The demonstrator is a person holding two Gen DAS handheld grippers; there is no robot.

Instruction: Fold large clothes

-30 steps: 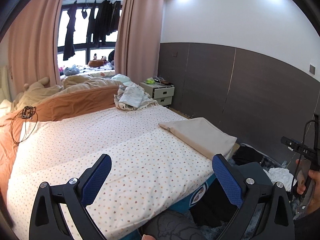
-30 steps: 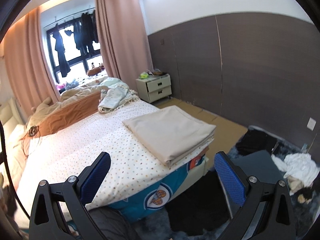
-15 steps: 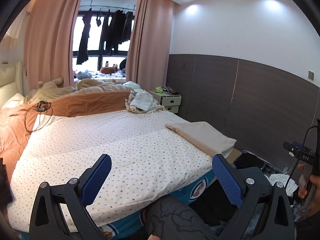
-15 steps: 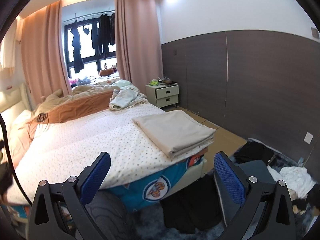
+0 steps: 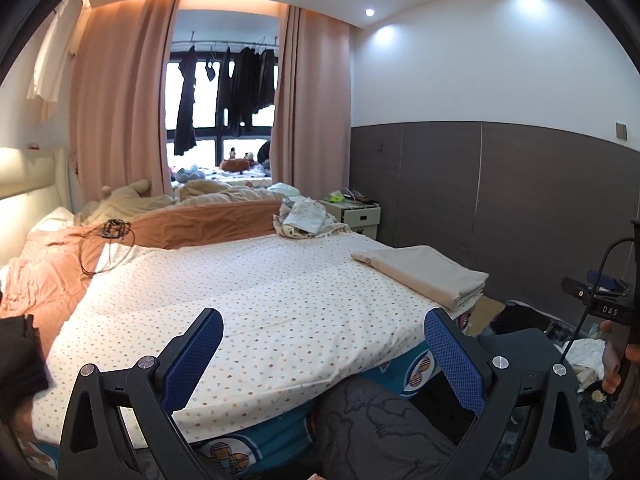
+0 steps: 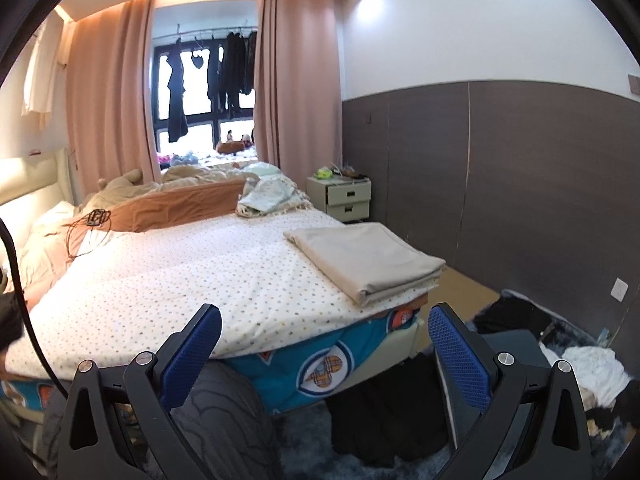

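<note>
A beige cloth lies folded into a neat flat stack at the near right corner of the bed, which has a dotted white sheet. My left gripper hangs open off the foot of the bed, well short of the stack, with nothing between its blue pads. My right gripper is also open and holds nothing, out past the bed's edge and lower than the stack. A crumpled pale garment pile sits at the far side of the bed.
An orange duvet and pillows crowd the far left. A nightstand stands by the dark wall panel. Dark and white clothes lie on the floor rug at right. A person's knee shows below the bed edge.
Both grippers have pulled back and tilted up from the bed; more of the room and ceiling shows. The folded beige stack has stayed in place. Both stayed open.
</note>
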